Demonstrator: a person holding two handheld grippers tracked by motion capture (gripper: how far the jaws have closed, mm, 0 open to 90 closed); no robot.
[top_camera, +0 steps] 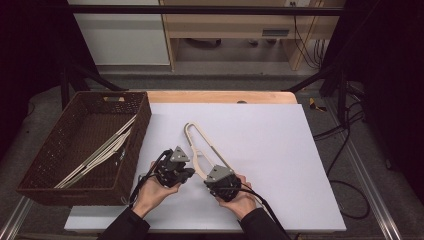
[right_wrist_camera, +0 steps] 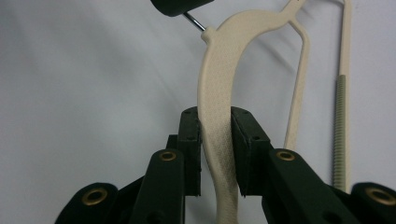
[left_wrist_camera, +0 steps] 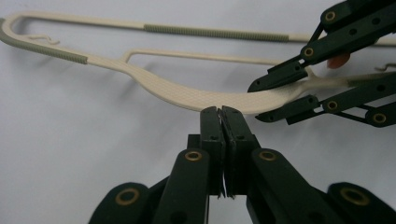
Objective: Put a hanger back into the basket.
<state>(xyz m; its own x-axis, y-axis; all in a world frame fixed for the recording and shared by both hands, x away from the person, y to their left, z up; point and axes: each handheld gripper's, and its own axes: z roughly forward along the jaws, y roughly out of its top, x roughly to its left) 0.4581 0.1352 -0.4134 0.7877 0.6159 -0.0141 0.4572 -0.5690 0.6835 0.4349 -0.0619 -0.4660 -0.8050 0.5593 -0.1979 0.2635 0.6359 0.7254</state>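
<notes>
Right claw (top_camera: 214,176), hanger (top_camera: 200,142) lengthwise away

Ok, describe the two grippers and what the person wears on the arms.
Both the left gripper and the right gripper are black, each topped by a grey three-cornered plate with small dark holes. Their jaws are flat black links joined by brass-coloured rivets, ending in blocky black pads. A black cable trails back from each. The person wears dark long sleeves reaching the wrists.

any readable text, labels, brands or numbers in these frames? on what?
None readable.
Cream hanger: textured plastic, no lettering visible.
Wicker basket: no label visible.
Left gripper and right gripper: plain black, no markings.
Dark strip on the far furniture: too small to tell.
</notes>
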